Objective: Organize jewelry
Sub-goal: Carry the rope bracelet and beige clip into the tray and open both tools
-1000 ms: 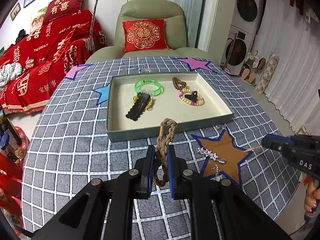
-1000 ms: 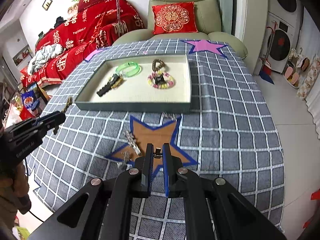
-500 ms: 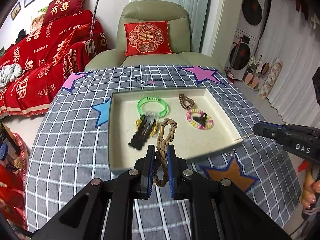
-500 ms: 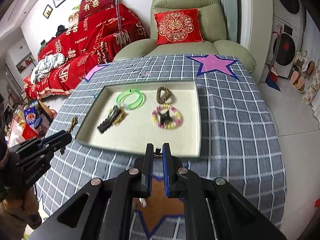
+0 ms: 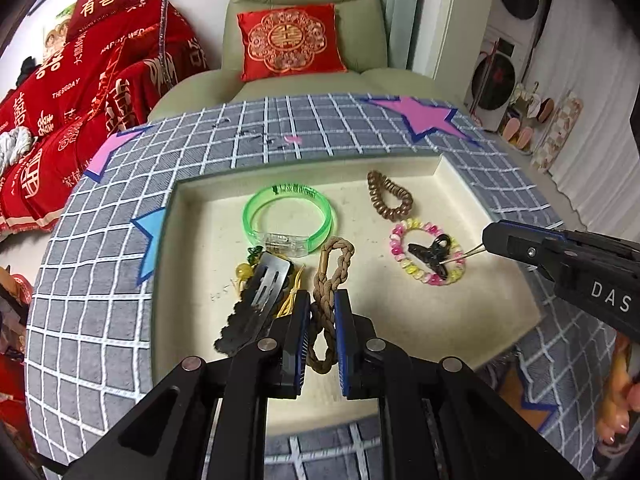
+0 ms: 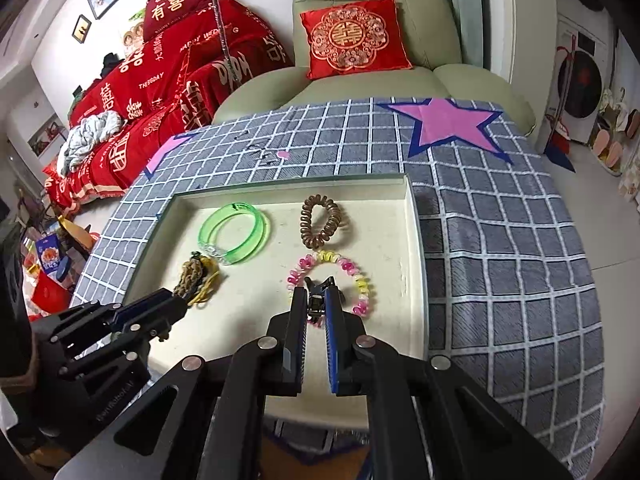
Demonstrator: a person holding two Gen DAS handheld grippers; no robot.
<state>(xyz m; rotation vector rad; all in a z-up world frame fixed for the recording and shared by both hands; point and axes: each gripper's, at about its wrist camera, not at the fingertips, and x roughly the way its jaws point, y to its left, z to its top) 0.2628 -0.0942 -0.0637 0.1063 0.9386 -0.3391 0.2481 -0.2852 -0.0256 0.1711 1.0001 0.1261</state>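
My left gripper is shut on a tan braided cord bracelet, which hangs over the near left part of the cream-lined tray. My right gripper is shut on a small thin metal piece; its gold tip pokes out over the pink-and-yellow spiral band with a black claw clip. The tray also holds a green bangle, a brown spiral hair tie and a black hair clip on yellow beads. The left gripper appears at the tray's left in the right wrist view.
The tray sits on a round table with a grey checked cloth bearing star patches. A green armchair with a red cushion stands beyond it. A red-covered sofa is at left, washing machines at right. A person's hand is at lower right.
Both grippers have moved forward from over the brown star patch to above the tray, and slightly lower. Each keeps its hold, the left on the braided cord, the right on the small piece.
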